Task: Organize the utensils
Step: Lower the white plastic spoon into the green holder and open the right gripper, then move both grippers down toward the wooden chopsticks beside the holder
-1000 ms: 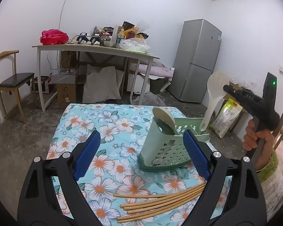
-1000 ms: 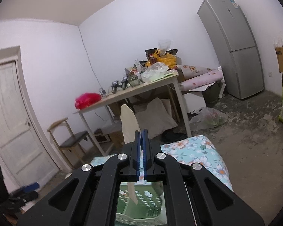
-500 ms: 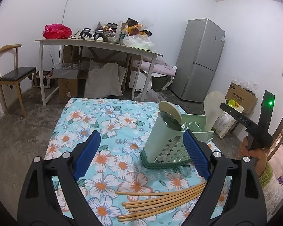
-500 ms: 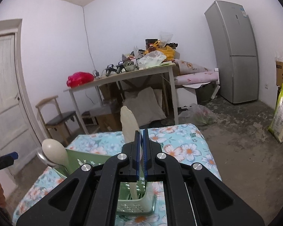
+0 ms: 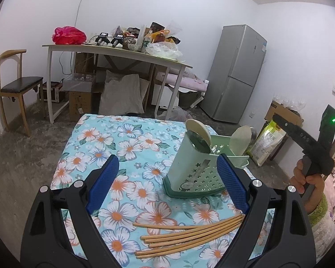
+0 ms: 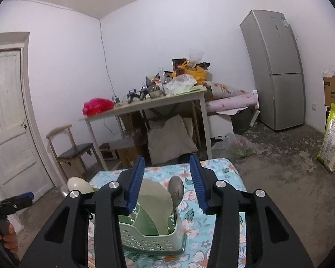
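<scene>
While the right gripper is hovering just above the green utensil holder, its blue pads are standing apart, having just been opening, and the pale rice paddle is standing free between them in the holder, touched by neither pad. A metal spoon is leaning in the same compartment just beside the paddle, and a pale ladle is poking up from the holder's far end. The holder is sitting upright on the floral tablecloth. In the left wrist view the left gripper is hanging over the cloth with its pads spread wide and nothing between them; a bundle of wooden chopsticks is lying flat on the cloth near its lower edge, apart from the holder. A hand with a green cuff is gripping the right tool's handle at the frame's right side
</scene>
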Demonstrator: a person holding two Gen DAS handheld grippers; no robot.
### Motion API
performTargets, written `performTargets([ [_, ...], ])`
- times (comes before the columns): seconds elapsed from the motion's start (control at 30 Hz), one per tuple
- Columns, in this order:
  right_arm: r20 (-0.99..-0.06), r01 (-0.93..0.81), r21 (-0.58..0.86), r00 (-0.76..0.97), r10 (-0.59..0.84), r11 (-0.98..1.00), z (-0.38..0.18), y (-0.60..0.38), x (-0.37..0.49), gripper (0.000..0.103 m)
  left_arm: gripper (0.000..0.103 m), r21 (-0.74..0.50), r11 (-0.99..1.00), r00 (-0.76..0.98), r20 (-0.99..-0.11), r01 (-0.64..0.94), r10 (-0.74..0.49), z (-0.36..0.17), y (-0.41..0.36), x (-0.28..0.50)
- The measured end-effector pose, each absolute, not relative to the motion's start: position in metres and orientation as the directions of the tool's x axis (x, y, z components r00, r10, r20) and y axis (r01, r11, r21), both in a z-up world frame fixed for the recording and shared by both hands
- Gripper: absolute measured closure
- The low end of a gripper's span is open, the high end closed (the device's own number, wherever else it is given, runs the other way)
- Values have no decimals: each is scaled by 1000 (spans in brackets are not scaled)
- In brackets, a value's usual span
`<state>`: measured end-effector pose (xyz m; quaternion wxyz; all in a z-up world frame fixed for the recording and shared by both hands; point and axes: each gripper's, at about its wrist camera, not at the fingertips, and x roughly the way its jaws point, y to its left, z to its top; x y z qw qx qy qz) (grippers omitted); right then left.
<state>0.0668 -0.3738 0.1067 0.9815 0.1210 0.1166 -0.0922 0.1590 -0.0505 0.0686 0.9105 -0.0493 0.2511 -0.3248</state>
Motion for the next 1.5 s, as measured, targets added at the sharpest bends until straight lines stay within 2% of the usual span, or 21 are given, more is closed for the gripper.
performTargets([
  [0.17,-260,200,245,956,-135,949,111,-364,50,48,17,-253,780,656,-431,572,-620,67,-50,151],
  [0.27,-310,193,247,944,-112,950,100,-352,44,39,17,-253,778,638,-455,576,-621,61,-52,146],
  [0.5,-557,186,249,830,-16,950,35,-319,35,28,17,-272,767,564,-544,582,-621,32,-58,131],
  [0.63,-674,226,246,738,-2,943,-1,-306,25,26,17,-294,767,518,-596,571,-614,13,-60,121],
  [0.73,-727,252,212,686,-20,944,-16,-297,20,23,17,-317,772,483,-633,551,-605,-3,-62,116],
  [1.0,-828,307,94,552,-97,947,-57,-274,13,11,17,-329,783,478,-647,528,-594,-34,-55,96],
  [1.03,-837,319,92,538,-100,943,-62,-273,12,7,17,-332,787,478,-651,520,-590,-38,-54,94],
  [1.17,-818,326,16,549,-176,945,-67,-258,7,6,17,-352,787,422,-695,507,-583,-58,-55,87],
  [1.5,-812,342,47,560,-163,939,-68,-260,3,6,17,-384,785,400,-701,486,-590,-64,-59,95],
])
